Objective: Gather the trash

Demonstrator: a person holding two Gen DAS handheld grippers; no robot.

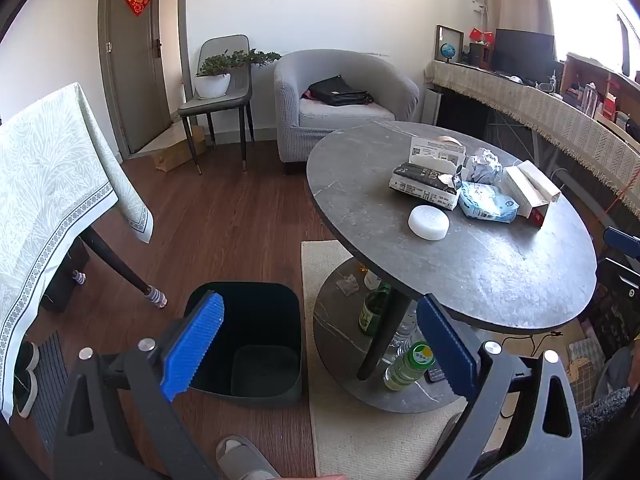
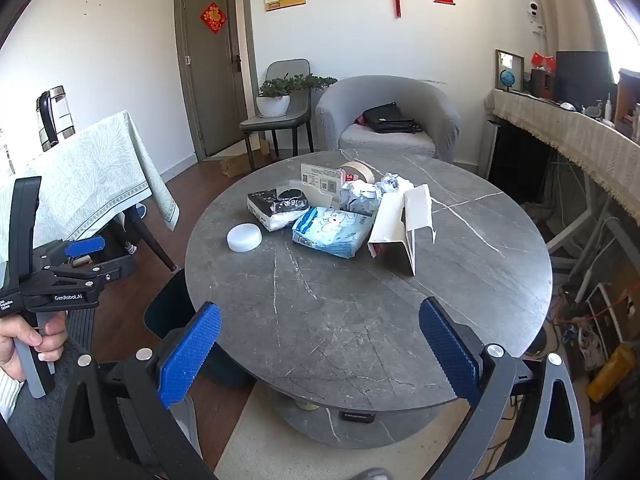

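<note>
A round grey stone table [image 2: 360, 320] [image 1: 500, 280] carries a heap of trash: crumpled paper [image 2: 362, 196] [image 1: 484, 164], a blue-white tissue pack [image 2: 334, 230] [image 1: 486, 202], a torn white carton [image 2: 404, 228] [image 1: 530, 190], a black packet [image 2: 280, 206] [image 1: 424, 186] and a white round lid [image 2: 245, 237] [image 1: 429, 222]. A dark bin [image 1: 256, 344] stands open on the floor left of the table. My left gripper [image 1: 320, 344] is open and empty, above the bin's right side. My right gripper [image 2: 320, 348] is open and empty over the table's near edge.
Bottles [image 1: 408, 364] stand on the table's lower shelf. A cloth-covered table [image 1: 52, 184] is at left, a grey armchair [image 2: 388, 120] and a chair with a plant [image 2: 276, 96] behind. A cluttered sideboard [image 2: 568, 140] runs along the right. The left tool and hand [image 2: 44, 292] show at left.
</note>
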